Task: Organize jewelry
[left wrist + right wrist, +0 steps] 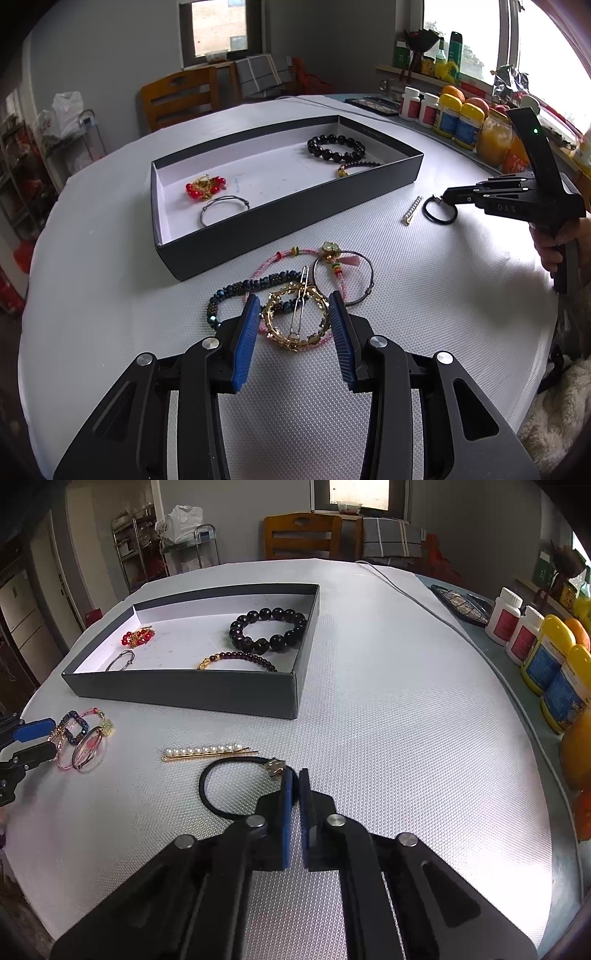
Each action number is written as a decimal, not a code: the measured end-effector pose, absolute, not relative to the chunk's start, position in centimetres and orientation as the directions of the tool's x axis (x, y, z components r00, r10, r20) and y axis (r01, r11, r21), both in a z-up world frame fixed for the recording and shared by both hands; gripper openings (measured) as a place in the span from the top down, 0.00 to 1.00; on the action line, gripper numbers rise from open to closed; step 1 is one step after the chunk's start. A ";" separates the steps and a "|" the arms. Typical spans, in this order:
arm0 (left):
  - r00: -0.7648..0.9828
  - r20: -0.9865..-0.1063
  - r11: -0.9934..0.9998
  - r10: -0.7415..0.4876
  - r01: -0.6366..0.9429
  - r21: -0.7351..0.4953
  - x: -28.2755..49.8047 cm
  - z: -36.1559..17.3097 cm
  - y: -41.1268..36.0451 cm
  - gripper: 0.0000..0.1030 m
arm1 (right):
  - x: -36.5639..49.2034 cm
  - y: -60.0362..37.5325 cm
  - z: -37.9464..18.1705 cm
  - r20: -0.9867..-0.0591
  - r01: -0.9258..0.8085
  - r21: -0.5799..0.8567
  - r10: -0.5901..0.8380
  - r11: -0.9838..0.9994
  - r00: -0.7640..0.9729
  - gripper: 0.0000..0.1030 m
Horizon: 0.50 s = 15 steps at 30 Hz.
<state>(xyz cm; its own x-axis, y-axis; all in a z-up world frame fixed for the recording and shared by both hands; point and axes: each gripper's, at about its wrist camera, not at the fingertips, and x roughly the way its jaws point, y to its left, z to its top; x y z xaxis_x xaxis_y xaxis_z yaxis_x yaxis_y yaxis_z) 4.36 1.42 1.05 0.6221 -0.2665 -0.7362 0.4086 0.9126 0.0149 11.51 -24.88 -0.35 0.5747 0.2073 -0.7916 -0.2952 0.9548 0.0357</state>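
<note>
Far left in the right wrist view: left claw, jaws apart, straddling a tangled heap of bracelets on the white tabletop without visibly pressing on any; pads perhaps just brushing the gold ring bracelet, hard to tell. Behind, a dark shallow box holding red-bead jewelry, a thin wire bangle, a black bead bracelet and a small dark-bead strand. In front of the box, a pearl hairpin lying flat. Just beside it, a black hair tie, its right side pinched between the closed pads of the right claw. Along the right edge, bottles.
</note>
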 end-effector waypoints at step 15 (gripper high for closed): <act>0.644 -0.719 0.917 -0.263 0.398 0.021 4.3 2.1 1.7 0.61 | 9.8 -23.9 3.9 -0.711 -0.351 -0.008 0.241 0.937 0.660 0.98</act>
